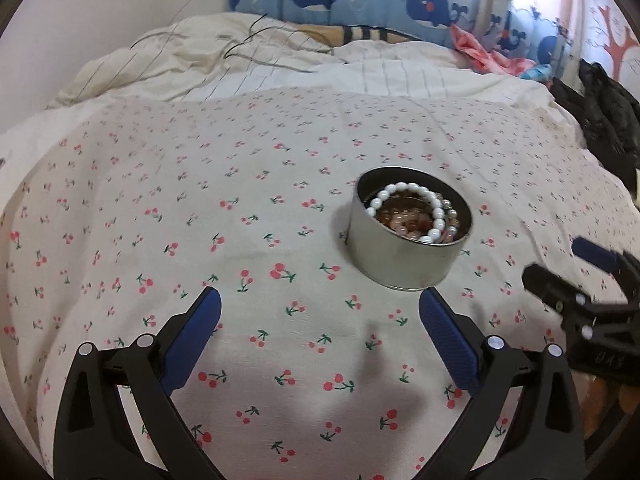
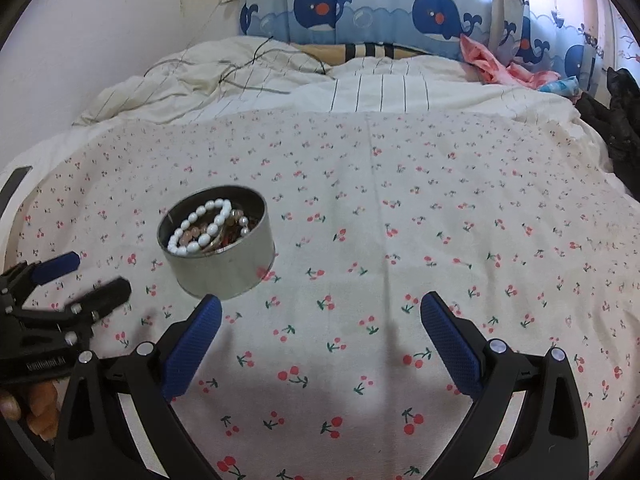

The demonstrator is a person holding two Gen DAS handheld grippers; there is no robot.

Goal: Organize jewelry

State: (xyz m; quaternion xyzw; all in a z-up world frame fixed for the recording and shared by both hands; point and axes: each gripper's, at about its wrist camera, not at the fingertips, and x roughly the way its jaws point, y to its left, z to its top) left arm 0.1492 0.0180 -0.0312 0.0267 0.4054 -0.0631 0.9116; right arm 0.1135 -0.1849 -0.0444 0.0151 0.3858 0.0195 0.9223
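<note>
A round metal tin point(image 1: 400, 256) sits on the cherry-print bedsheet point(image 1: 200, 208), holding a white bead bracelet point(image 1: 408, 210) on top of other beaded jewelry. It also shows in the right wrist view point(image 2: 224, 268), with the white bracelet point(image 2: 200, 226) inside. My left gripper point(image 1: 320, 312) is open and empty, just in front and left of the tin. My right gripper point(image 2: 320, 316) is open and empty, to the right of the tin. Each gripper shows in the other's view, the right gripper point(image 1: 568, 268) and the left gripper point(image 2: 80, 276).
A crumpled white striped duvet point(image 1: 248, 64) lies at the back of the bed. A whale-print curtain point(image 2: 380, 12) hangs behind. Pink cloth point(image 2: 496, 64) and dark clothing point(image 1: 600, 112) lie at the far right. A wall point(image 1: 80, 20) bounds the left.
</note>
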